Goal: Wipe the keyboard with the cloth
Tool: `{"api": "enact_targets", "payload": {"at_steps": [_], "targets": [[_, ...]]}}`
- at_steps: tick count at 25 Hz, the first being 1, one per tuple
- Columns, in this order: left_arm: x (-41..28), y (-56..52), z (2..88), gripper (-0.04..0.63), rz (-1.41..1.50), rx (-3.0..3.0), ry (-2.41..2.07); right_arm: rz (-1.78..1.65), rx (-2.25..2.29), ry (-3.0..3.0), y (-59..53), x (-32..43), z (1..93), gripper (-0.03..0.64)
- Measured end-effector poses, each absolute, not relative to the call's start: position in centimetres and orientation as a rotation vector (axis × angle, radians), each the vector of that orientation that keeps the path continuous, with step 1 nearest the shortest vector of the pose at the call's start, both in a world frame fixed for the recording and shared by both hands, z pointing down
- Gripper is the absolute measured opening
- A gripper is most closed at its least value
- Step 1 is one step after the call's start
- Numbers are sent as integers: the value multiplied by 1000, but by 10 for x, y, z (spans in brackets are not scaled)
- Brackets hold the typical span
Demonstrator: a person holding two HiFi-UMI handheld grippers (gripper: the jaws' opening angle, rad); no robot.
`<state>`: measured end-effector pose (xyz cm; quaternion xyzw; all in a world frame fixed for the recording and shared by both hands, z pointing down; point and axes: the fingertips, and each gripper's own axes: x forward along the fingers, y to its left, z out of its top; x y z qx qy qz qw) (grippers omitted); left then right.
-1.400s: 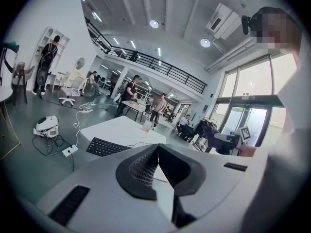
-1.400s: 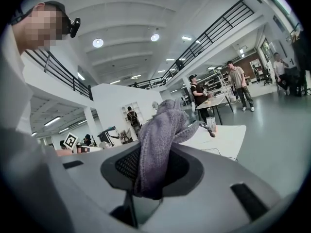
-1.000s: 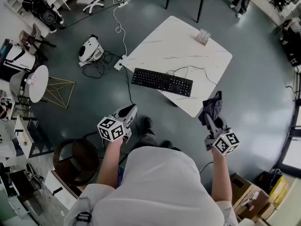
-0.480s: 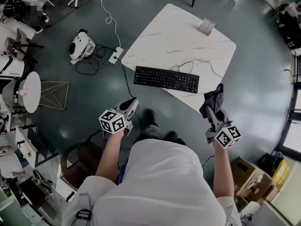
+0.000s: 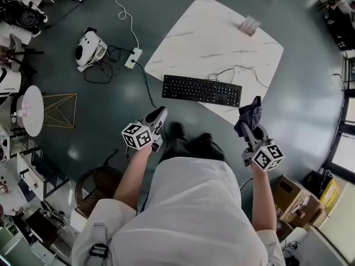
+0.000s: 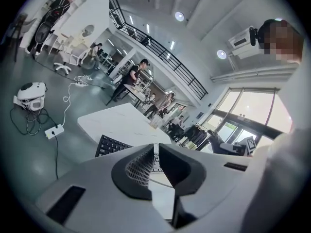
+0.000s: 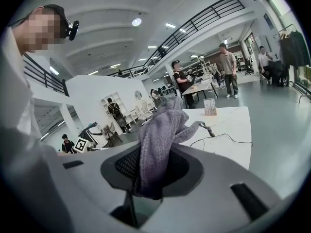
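Keyboard (image 5: 202, 90) lies flat along the near edge of the white worktop (image 5: 211, 32), centre of the head view, with a thin cable (image 5: 244, 69) looping behind it; nothing touches it yet. Cloth (image 7: 160, 140), grey-purple and bunched, is pinched in the right claw (image 7: 154, 174) at lower right. Most of it stands free past the tips, presumably so a soft wad meets the keys rather than hard plastic. That claw hangs off the worktop's near corner, apart from the keyboard. Left claw (image 6: 155, 159), lower left of centre, is closed on nothing and points toward the keyboard's left end. It is likely spare, perhaps there to steady the board. Wiping not begun.
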<state>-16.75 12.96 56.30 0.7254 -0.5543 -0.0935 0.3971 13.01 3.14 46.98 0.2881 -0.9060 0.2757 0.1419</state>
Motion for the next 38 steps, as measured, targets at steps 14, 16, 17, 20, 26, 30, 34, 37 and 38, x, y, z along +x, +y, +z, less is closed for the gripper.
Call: {"api": "enact_targets", "payload": {"at_steps": [14, 16, 17, 20, 26, 30, 34, 37, 38], "targets": [[-193, 107, 636, 88, -251, 1604, -1456, 866, 697, -2469, -19, 118, 541, 110], [-204, 103, 653, 112, -280, 1533, -1468, 888, 668, -2446, -24, 113, 550, 110], [-210, 100, 663, 127, -293, 1501, -1470, 896, 653, -2436, -27, 111, 554, 110], [-222, 90, 693, 166, -304, 1439, -1455, 911, 622, -2410, -36, 105, 566, 110], [-227, 71, 749, 265, -259, 1387, -1371, 950, 610, -2356, -49, 104, 588, 110], [-221, 66, 776, 332, -266, 1374, -1244, 976, 609, -2325, -50, 102, 601, 110], [-211, 55, 787, 340, -383, 1369, -1142, 1005, 610, -2301, -48, 100, 612, 110], [-203, 42, 788, 340, -504, 1363, -1078, 1030, 623, -2290, -47, 102, 618, 110], [-200, 39, 789, 339, -530, 1362, -1062, 1037, 629, -2285, -47, 102, 621, 110]]}}
